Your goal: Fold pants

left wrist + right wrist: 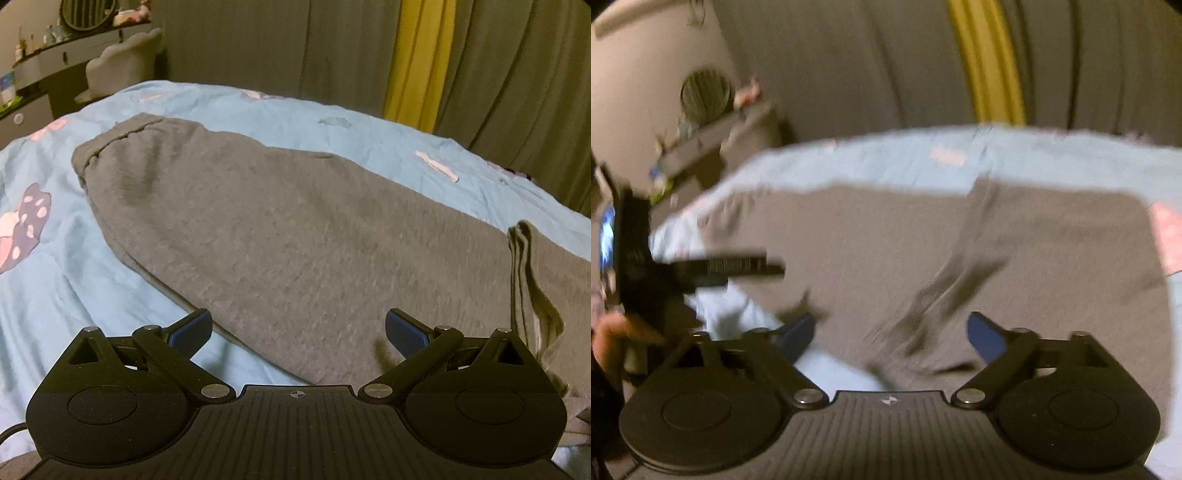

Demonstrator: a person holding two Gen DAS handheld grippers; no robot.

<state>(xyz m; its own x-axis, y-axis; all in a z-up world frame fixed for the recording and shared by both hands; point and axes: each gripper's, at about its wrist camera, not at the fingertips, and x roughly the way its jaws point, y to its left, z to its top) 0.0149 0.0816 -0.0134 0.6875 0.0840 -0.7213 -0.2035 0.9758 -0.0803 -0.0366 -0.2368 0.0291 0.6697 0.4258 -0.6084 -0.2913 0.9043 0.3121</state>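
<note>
Both black two-finger grippers, left [298,332] and right [891,334], gape unclenched above grey knit pants [295,229]; light-blue patterned bedsheet [55,302] beneath.

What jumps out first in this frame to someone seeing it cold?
The grey pants sprawl across the light blue bedsheet, filling mid-frame. Both the left gripper and the right gripper hover open over them, gripping nothing. A yellow curtain strip stands out behind the bed.

No text, label or number is legible.
</note>
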